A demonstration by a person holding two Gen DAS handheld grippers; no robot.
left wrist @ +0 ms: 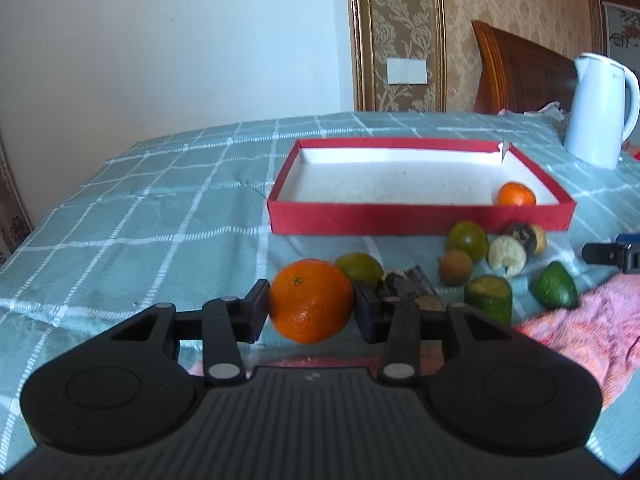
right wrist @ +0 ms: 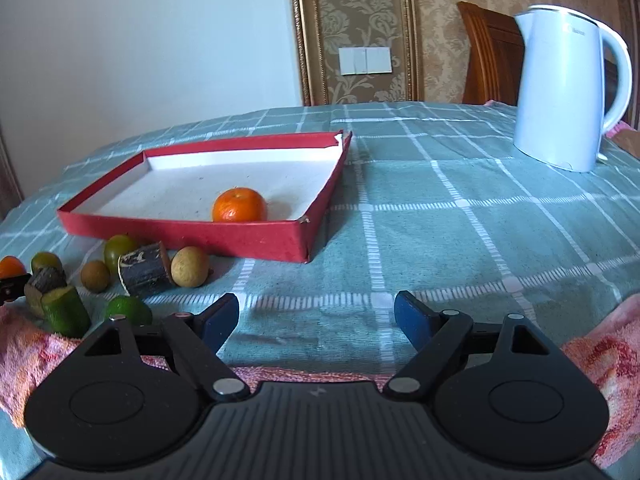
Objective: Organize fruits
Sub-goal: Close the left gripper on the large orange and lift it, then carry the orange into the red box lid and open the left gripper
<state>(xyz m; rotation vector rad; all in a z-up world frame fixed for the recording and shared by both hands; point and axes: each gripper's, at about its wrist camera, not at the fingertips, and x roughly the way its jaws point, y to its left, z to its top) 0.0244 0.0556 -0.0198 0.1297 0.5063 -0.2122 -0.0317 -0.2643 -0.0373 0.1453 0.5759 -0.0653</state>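
The left gripper [left wrist: 311,307] was clamped on an orange [left wrist: 311,300]; the right gripper [right wrist: 316,318] stood wide open and empty above the tablecloth [right wrist: 440,216]; a second orange [right wrist: 239,205] lay in the red box [right wrist: 192,236].

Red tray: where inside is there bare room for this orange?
The tray holds one orange near its right front corner; the floor left of and behind it is bare. Crowded: the fruit pile before the front wall.

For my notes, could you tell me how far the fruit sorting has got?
Done: one orange lies in the red box. In hand: the left gripper is shut on a second orange. Left: the green and brown fruits beside the box; the right gripper is open.
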